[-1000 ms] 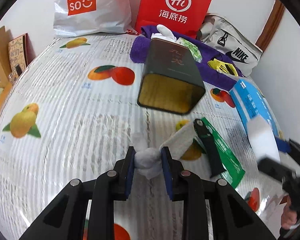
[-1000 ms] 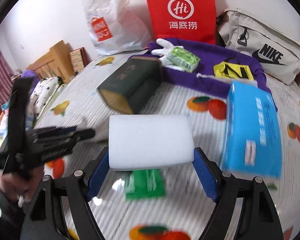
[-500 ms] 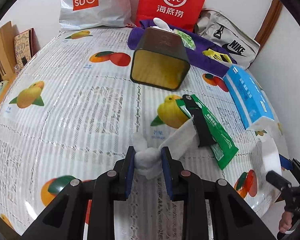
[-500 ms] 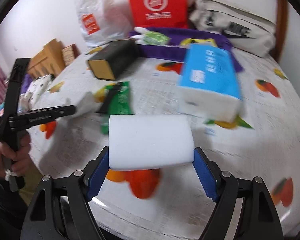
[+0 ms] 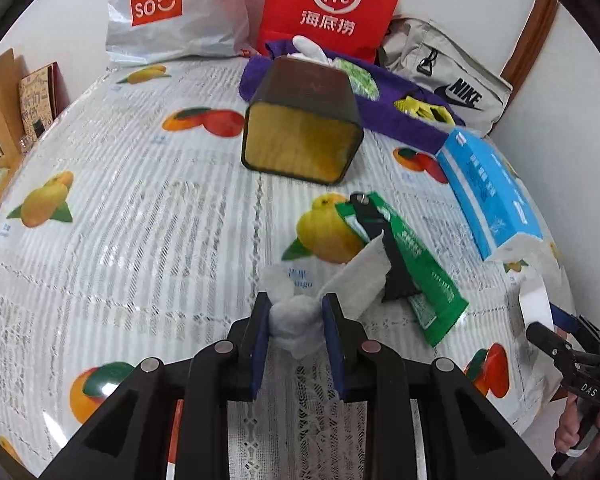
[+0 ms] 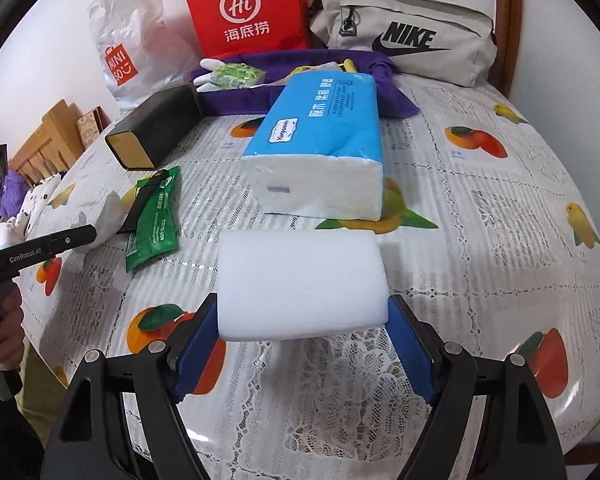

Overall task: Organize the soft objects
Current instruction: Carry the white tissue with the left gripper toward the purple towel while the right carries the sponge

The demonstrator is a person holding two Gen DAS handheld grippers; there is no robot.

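Since a second ago the right gripper (image 6: pixel 302 334) has swung from above the green packet toward the table's near edge, and the blue tissue pack (image 6: pixel 320 148), then off to its right, now lies just beyond its fingers. Its pads are clamped on the white sponge block (image 6: pixel 300 284), above the fruit-print tablecloth (image 6: pixel 480 240). Ahead of the left gripper (image 5: pixel 296 318) lies the dark tin (image 5: pixel 302 120) on its side; its pads pinch a crumpled white tissue (image 5: pixel 294 318).
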